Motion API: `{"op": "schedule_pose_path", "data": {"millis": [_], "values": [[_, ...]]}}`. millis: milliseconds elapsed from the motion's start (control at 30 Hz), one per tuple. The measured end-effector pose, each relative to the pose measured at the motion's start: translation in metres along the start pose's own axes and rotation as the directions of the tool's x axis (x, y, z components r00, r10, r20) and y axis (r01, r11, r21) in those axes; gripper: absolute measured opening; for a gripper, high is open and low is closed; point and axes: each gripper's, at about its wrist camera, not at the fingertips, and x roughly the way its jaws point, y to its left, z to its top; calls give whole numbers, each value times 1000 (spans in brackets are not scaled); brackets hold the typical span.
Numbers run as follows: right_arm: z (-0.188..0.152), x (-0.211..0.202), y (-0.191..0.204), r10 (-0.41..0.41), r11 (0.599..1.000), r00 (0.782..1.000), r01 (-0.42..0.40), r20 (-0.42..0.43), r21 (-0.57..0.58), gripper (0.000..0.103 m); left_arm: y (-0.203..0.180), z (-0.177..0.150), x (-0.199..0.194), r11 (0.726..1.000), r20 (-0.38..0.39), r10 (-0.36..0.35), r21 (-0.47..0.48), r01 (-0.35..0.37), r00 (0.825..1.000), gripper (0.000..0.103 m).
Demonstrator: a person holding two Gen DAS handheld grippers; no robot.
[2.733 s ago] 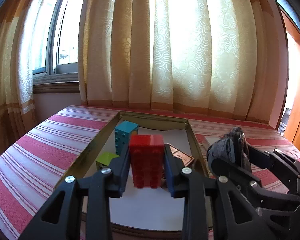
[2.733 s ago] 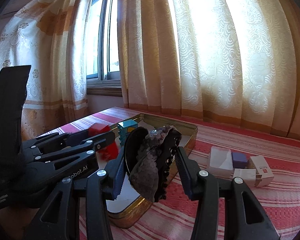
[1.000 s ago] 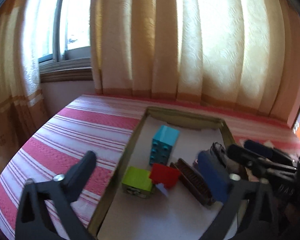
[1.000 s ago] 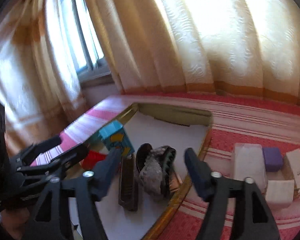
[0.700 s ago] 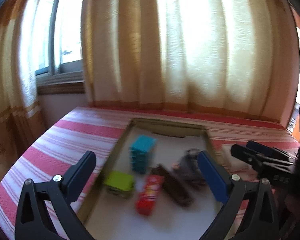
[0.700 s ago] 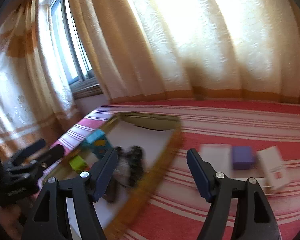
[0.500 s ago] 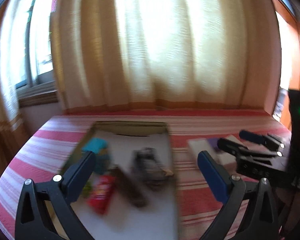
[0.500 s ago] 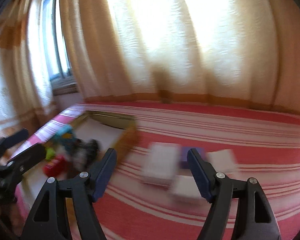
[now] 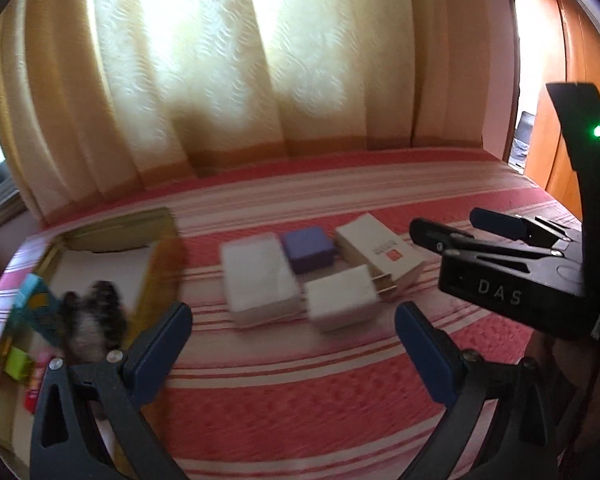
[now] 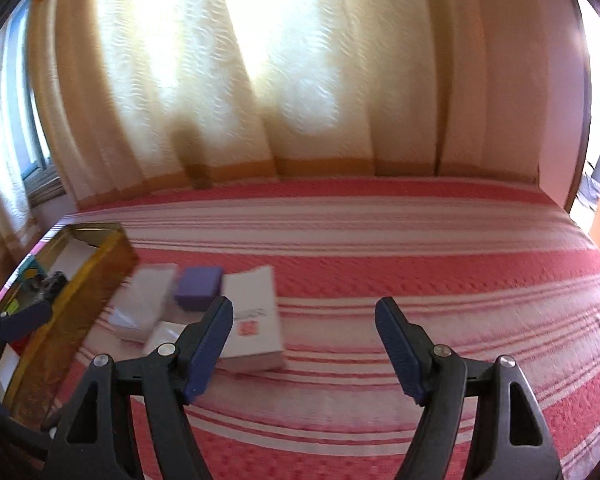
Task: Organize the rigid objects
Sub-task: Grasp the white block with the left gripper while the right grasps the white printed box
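My left gripper [image 9: 294, 326] is open and empty above the striped cloth, just in front of a cluster of small objects: a white box [image 9: 258, 276], a purple block [image 9: 308, 243], a white box with a red logo [image 9: 380, 249] and a white plug adapter [image 9: 344, 298]. My right gripper [image 10: 304, 322] is open and empty; the same cluster lies to its left, with the logo box [image 10: 254, 320] and purple block [image 10: 199, 282]. The gold tray [image 9: 162, 258] at the left holds a dark hair clip [image 9: 92, 326], a blue block [image 9: 32, 306] and a green block [image 9: 16, 362].
The red and white striped cloth [image 10: 420, 280] covers the whole surface. Cream curtains [image 10: 300, 80] hang behind it. The gold tray's wall [image 10: 80, 292] stands at the far left in the right wrist view. My right gripper also shows in the left wrist view [image 9: 496, 236] at the right.
Both grippers opened and let go of the red block and the hair clip in the tray. Both then swung right, from the tray towards the cluster of boxes.
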Motion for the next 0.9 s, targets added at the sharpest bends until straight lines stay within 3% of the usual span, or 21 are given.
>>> {"op": "schedule_pose_path", "data": {"millis": [200, 400, 600, 667, 700, 733, 900], "values": [[2, -3, -14, 2, 998, 1000, -2, 2, 59, 76, -13, 6, 21, 999, -62, -34, -12, 34, 997, 102], [0, -7, -21, -2, 996, 1000, 1, 12, 84, 76, -15, 5, 38, 998, -128, -66, -19, 64, 990, 80], [0, -6, -20, -18, 997, 1000, 17, 16, 77, 76, -7, 7, 44, 993, -148, -102, -80, 91, 984, 80], [0, -5, -20, -24, 997, 1000, 23, 14, 75, 76, -8, 7, 44, 991, -147, -121, -71, 112, 982, 73], [-1, -4, -20, -27, 997, 1000, 26, 13, 73, 76, -10, 7, 45, 991, -152, -130, -63, 122, 980, 58], [-1, -4, -20, -29, 997, 1000, 28, 12, 71, 76, -11, 6, 46, 989, -162, -141, -59, 133, 977, 53], [0, -5, -21, -25, 997, 999, 24, 20, 74, 76, -8, 7, 44, 986, -149, -157, -73, 148, 976, 50]]}}
